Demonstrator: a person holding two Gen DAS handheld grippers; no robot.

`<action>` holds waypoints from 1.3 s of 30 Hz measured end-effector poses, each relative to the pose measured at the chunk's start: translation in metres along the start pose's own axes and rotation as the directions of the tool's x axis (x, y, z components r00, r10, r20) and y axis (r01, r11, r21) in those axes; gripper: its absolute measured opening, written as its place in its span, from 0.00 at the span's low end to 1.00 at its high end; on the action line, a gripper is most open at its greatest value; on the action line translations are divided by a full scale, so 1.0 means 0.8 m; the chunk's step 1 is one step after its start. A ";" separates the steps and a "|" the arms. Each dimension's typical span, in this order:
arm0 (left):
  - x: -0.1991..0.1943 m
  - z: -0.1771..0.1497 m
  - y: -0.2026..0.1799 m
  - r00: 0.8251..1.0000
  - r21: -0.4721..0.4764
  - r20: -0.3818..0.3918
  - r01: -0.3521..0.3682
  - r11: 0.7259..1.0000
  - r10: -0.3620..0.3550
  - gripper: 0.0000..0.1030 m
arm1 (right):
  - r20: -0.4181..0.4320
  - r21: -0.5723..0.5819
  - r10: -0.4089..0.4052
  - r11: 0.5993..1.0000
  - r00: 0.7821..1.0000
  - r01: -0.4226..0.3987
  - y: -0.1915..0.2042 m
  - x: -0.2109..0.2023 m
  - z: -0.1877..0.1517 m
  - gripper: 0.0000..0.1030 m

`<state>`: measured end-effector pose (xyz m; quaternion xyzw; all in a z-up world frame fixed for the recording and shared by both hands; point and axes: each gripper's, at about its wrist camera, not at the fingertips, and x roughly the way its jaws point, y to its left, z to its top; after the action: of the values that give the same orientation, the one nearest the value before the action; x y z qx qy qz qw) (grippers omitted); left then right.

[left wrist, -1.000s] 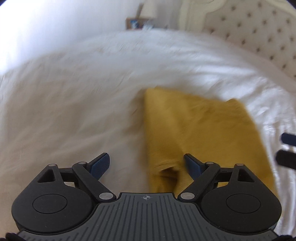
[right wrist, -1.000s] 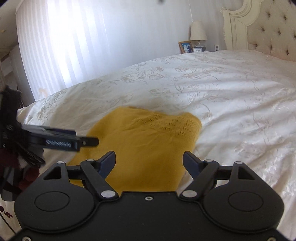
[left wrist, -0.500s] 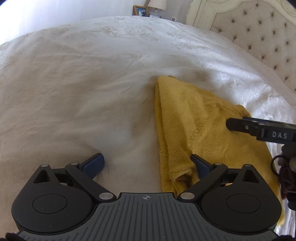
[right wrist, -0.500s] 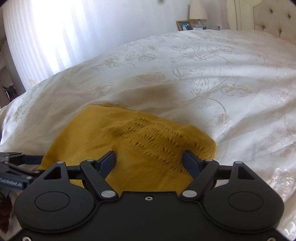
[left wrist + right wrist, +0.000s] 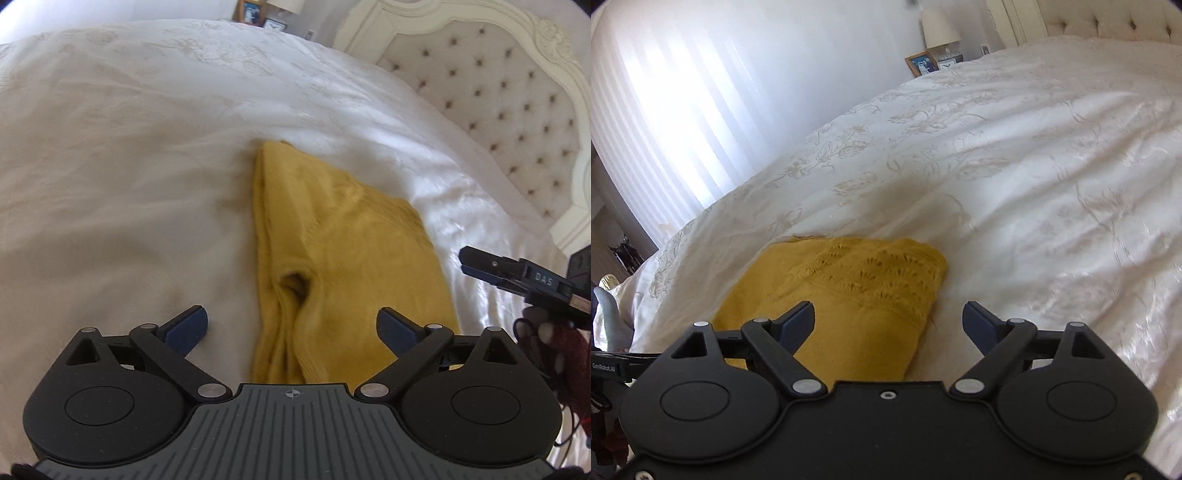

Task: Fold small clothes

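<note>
**A:** so where's the garment sitting right now?

**B:** the mustard-yellow knitted garment (image 5: 343,258) lies folded on the white bed cover with the pale embroidered flower pattern (image 5: 129,177). In the left wrist view it runs from about 12 o'clock down to 6 o'clock, with a rumpled opening in its near part. In the right wrist view the same piece (image 5: 857,295) sits toward 7 o'clock, openwork stitching on top.

**A:** and the grippers?

**B:** left gripper (image 5: 293,326) has its jaws spread wide, holding nothing. Its blue-padded fingertips (image 5: 186,326) straddle the near end of the knit: one over bare cover, the other over the yellow fabric. Can't tell if they touch it. Right gripper (image 5: 888,325) is the same deal, jaws wide apart and empty, left finger over the knit, right finger over the cover. It also shows at 3 o'clock in the left view (image 5: 517,275), beside the garment's right edge.

**A:** anything in the background?

**B:** cream button-tufted headboard (image 5: 517,103) at 1–2 o'clock, plus a white-shaded lamp (image 5: 940,27) and a framed photo (image 5: 921,63) past the bed's far edge.
</note>
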<state>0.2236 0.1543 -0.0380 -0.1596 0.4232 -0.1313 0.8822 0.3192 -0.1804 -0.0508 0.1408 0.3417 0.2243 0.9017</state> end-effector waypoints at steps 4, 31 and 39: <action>0.016 -0.004 -0.010 1.000 0.024 -0.018 0.020 1.000 -0.020 0.97 | -0.011 0.047 0.021 0.999 1.000 -0.021 -0.017 -0.010 -0.012 0.86; 0.074 0.008 -0.031 0.981 0.077 -0.081 0.182 0.980 -0.176 0.95 | -0.045 0.203 0.299 0.937 0.953 -0.285 -0.026 0.106 0.009 0.99; 0.057 -0.006 -0.004 0.983 -0.061 -0.057 0.172 0.983 -0.175 0.23 | -0.047 0.133 0.321 0.940 0.946 -0.313 -0.031 0.079 -0.009 0.97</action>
<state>0.2474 0.1343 -0.0715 -0.2162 0.4384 -0.2008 0.8490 0.3642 -0.1697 -0.1010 0.2420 0.3581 0.3495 0.8313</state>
